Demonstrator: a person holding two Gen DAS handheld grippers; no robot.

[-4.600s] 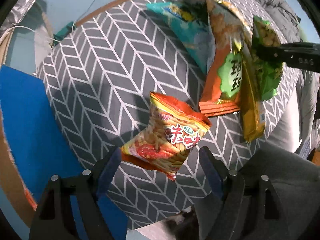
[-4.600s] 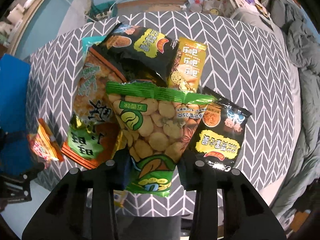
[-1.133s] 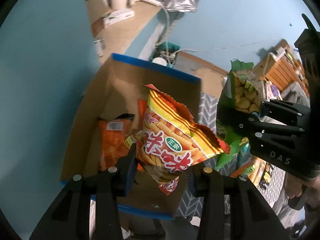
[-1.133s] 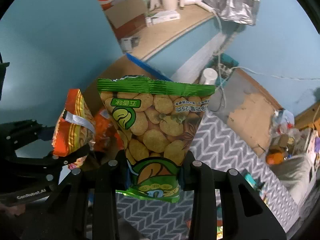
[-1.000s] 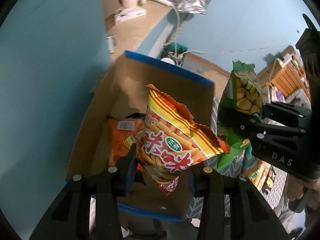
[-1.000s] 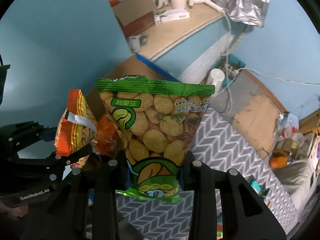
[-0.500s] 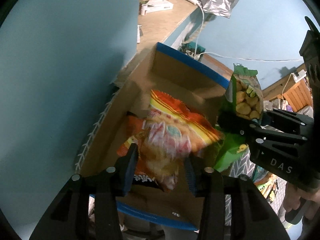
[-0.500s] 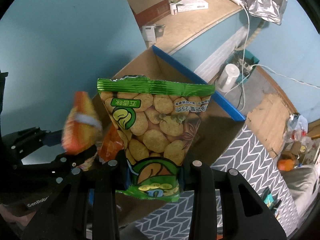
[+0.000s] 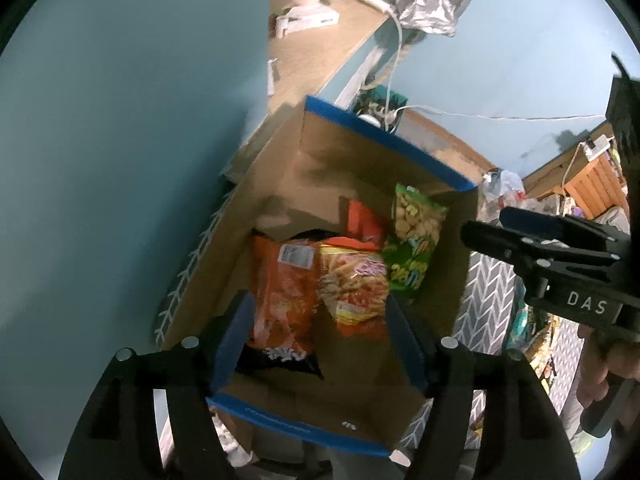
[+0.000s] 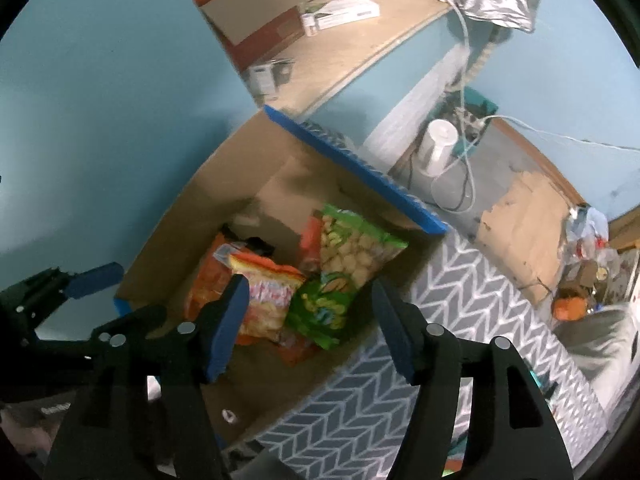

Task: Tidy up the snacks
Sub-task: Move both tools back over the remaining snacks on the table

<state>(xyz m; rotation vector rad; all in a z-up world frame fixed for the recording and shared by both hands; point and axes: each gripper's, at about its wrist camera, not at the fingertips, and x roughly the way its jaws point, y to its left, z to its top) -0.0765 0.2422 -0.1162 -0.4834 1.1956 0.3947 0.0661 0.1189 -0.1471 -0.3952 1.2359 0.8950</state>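
Note:
A cardboard box with blue-taped rim (image 9: 384, 132) (image 10: 352, 160) stands below both grippers. Inside lie an orange-yellow snack stick bag (image 9: 354, 280) (image 10: 264, 296), a green bean snack bag (image 9: 416, 240) (image 10: 344, 272) and a larger orange bag (image 9: 280, 288) (image 10: 202, 280). My left gripper (image 9: 320, 332) is open and empty above the box; it also shows at the left of the right wrist view (image 10: 80, 280). My right gripper (image 10: 308, 320) is open and empty above the box; it shows at the right of the left wrist view (image 9: 540, 240).
A table with grey chevron cloth (image 10: 460, 320) (image 9: 488, 280) adjoins the box, with more snack bags (image 9: 532, 332) on it. A wooden shelf (image 10: 360, 32) with boxes and a cup stands behind. A white cylinder (image 10: 438, 148) and cables sit on the floor.
Both grippers have opened. The orange-yellow bag has dropped from my left gripper and the green bag from my right gripper into the box.

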